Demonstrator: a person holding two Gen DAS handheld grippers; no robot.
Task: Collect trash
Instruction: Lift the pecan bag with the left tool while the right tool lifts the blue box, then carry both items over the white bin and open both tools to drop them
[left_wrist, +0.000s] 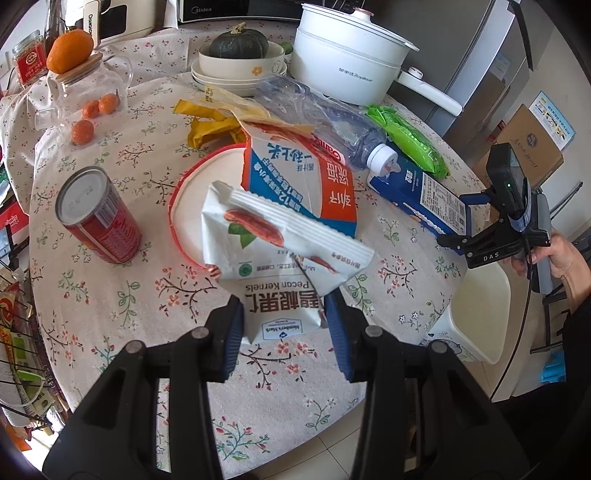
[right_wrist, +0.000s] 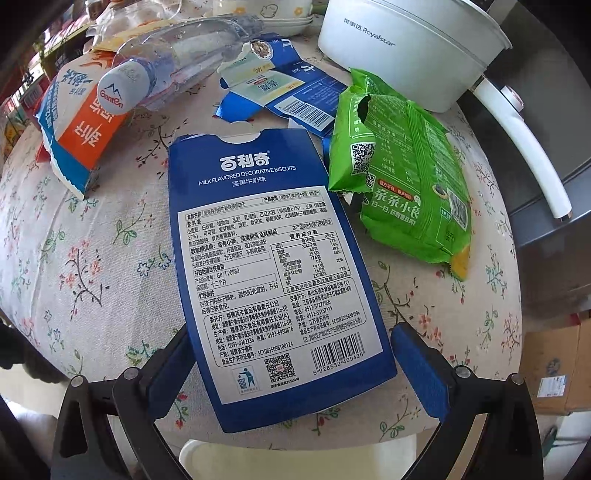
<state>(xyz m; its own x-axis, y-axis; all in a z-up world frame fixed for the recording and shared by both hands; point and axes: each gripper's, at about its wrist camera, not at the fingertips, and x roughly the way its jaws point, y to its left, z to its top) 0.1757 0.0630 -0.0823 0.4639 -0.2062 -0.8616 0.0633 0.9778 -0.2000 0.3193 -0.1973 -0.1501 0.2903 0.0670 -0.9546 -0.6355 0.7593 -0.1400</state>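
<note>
**Trash on the floral table: left holds a packet, right stands open over a box**

At the bottom centre of the left wrist view, the left gripper is clamped on the lower edge of a white pecan-kernel packet, its blue pads pressing both sides. The packet stands raised in front of a red-rimmed white lid and a torn red, white and blue carton. To the left stands a red can; toward the upper right lie a crushed clear bottle and a green wrapper.

At the bottom of the right wrist view, the right gripper has its jaws spread wide, with the flattened blue biscuit box lying between them on the tablecloth; whether the pads touch the box cannot be told, though no grip shows. Just right of the box lies the green wrapper, with a white pot beyond. A white bin rim shows at the lower edge.
</note>
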